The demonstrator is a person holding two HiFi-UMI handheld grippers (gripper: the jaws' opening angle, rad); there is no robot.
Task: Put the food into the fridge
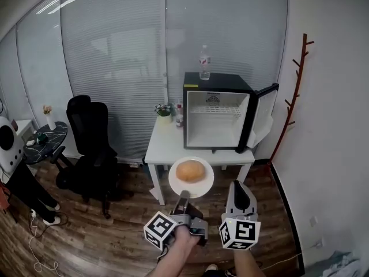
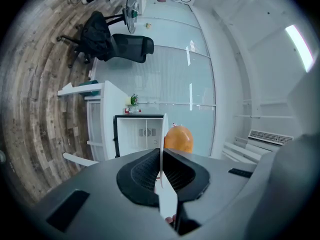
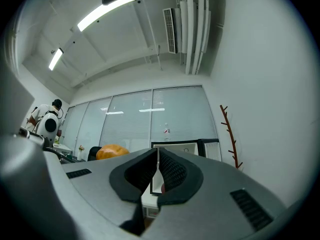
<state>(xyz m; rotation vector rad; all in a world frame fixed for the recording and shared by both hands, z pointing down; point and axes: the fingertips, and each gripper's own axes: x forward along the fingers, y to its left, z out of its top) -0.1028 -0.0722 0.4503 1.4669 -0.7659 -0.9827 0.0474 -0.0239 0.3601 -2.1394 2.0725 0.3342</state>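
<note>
Sitting on the plate (image 1: 200, 189) clamped in left gripper (image 1: 184, 197): bread (image 1: 190, 170).

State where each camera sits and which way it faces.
Head view: on the person's head, facing forward and down at the open fridge on the table; shows a forearm, the left gripper clamping the plate with the bun, the right gripper shut.
Left gripper view: on that gripper, rolled sideways, facing the fridge; its jaws grip the plate edge-on.
Right gripper view: tilted upward toward fridge and ceiling; its jaws closed, empty.
Shared: all three show fridge and bun.
</note>
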